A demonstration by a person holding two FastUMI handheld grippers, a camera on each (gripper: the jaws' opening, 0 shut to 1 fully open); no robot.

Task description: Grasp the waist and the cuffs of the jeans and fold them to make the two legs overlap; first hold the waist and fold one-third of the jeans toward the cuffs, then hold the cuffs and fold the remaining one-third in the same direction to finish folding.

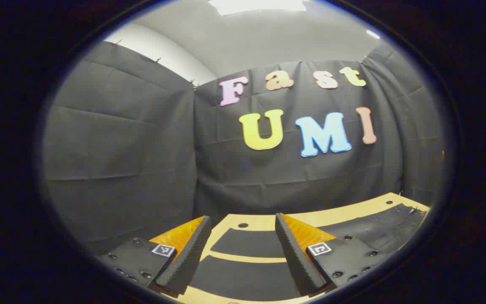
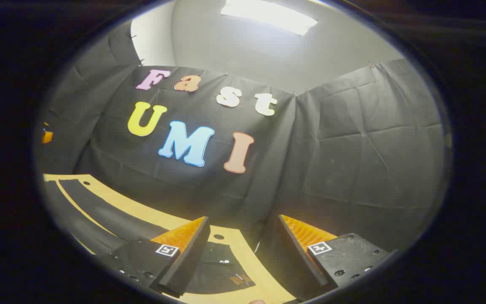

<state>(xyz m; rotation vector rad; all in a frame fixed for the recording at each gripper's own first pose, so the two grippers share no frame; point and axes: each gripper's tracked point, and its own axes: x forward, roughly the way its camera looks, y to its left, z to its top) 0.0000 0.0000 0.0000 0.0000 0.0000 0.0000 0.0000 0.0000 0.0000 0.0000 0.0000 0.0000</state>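
Left gripper view: the left tongs point(image 1: 243, 253) stand spread, nothing between the two fingers point(image 1: 184, 261), held above the near part of the table point(image 1: 260, 221). The wooden table surface carries dark mat panels point(image 1: 247, 244) separated by bare strips, and a small round hole shows near its far edge. The jeans point(image 1: 388, 226) (dark fabric, lying flat) stretch along the right part of the table toward its far right corner, well apart from the left tongs; one end reaches close to the table's right edge. Beyond the far edge hangs the black cloth wall point(image 1: 120, 169), with open air between it and the tongs. Right gripper view: the right tongs point(image 2: 243, 253) are likewise spread and hold nothing. Between and below the fingers point(image 2: 186, 257) lies the waist end of the jeans point(image 2: 222, 270) (rivets and a small leather-like patch are visible), resting on the table point(image 2: 234, 242) near its right edge, just below the tongs without touching them. The table runs off to the left, its far edge a pale band point(image 2: 133, 204) against the cloth wall point(image 2: 352, 160); a dark mat panel point(image 2: 99, 215) lies along it. At the far left rim a small orange object point(image 2: 47, 136) shows, too small to identify.
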